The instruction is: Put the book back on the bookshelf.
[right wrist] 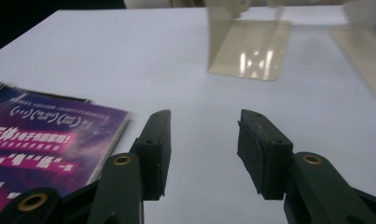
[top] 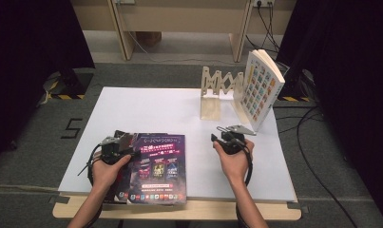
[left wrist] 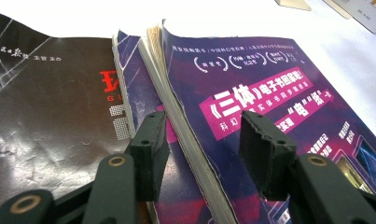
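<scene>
Two jaws of the left gripper (left wrist: 204, 154) are being held apart astride the purple paperback's (top: 157, 161) page edge near the table's (top: 146, 111) front, seemingly for lifting; the right gripper (right wrist: 204, 154) is being kept open and empty, perhaps to assist toward the folding book rack (top: 217, 92).

Floor: I see grey carpet (top: 32, 156) with black cables (top: 308, 156).
Sides: black curtains (top: 350, 71).
Rear: pale wooden furniture (top: 179, 19).
</scene>
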A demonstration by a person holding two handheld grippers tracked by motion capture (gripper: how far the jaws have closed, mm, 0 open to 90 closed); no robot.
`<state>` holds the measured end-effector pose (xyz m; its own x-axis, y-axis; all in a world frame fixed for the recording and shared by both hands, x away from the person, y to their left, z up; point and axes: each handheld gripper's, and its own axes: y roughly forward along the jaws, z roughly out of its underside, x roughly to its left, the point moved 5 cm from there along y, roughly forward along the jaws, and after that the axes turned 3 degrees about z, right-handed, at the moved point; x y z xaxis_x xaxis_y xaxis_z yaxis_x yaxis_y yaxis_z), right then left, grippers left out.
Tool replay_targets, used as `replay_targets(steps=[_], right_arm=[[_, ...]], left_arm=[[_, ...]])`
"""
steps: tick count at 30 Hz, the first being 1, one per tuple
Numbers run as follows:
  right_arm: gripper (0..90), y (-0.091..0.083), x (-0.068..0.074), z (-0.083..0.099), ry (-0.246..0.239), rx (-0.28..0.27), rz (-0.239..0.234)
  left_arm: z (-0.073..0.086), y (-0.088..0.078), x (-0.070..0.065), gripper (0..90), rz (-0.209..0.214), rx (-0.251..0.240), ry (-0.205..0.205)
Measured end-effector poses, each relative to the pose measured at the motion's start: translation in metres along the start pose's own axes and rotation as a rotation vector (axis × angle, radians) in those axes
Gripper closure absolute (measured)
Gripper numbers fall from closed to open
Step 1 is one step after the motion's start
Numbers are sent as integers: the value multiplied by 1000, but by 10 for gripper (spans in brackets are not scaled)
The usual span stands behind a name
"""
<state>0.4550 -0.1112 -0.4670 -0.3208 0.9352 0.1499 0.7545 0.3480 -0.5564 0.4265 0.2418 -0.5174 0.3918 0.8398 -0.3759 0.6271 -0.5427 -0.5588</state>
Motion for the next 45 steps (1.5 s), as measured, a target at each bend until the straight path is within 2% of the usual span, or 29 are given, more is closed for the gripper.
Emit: replay_targets(steps=[12, 19, 22, 27, 31, 35, 37, 38, 41, 42, 45], right_arm=[[549, 41, 53, 19, -30, 134, -129], [534, 55, 73, 32, -27, 208, -183], [530, 59, 78, 38, -26, 236, -196], [507, 60, 86, 42, -8, 235, -235], [500, 60, 88, 43, -13, 218, -215], [497, 60, 89, 43, -22, 208, -207], [497, 60, 89, 43, -19, 210, -205], [497, 60, 90, 43, -16, 213, -203], [497, 60, 89, 43, -24, 210, -211], [497, 60, 88, 43, -25, 210, -212], [496, 60, 88, 43, -19, 218, -217]], left_arm=[[0, 0, -2, 518, -3, 9, -4], [0, 2, -4, 524, 6, 11, -5], [0, 3, -5, 530, 15, 15, -10], [-1, 3, -4, 544, 13, 18, -33], [-7, -2, -7, 591, 23, -10, -77], [-17, -10, -18, 639, 120, -71, -126], [-15, -7, -24, 643, 165, -53, -149], [-13, -4, -26, 642, 175, -41, -150], [-6, 2, -27, 657, 113, -13, -107], [-5, 2, -25, 688, 97, -12, -96], [-4, 1, -24, 791, 102, -9, -87]])
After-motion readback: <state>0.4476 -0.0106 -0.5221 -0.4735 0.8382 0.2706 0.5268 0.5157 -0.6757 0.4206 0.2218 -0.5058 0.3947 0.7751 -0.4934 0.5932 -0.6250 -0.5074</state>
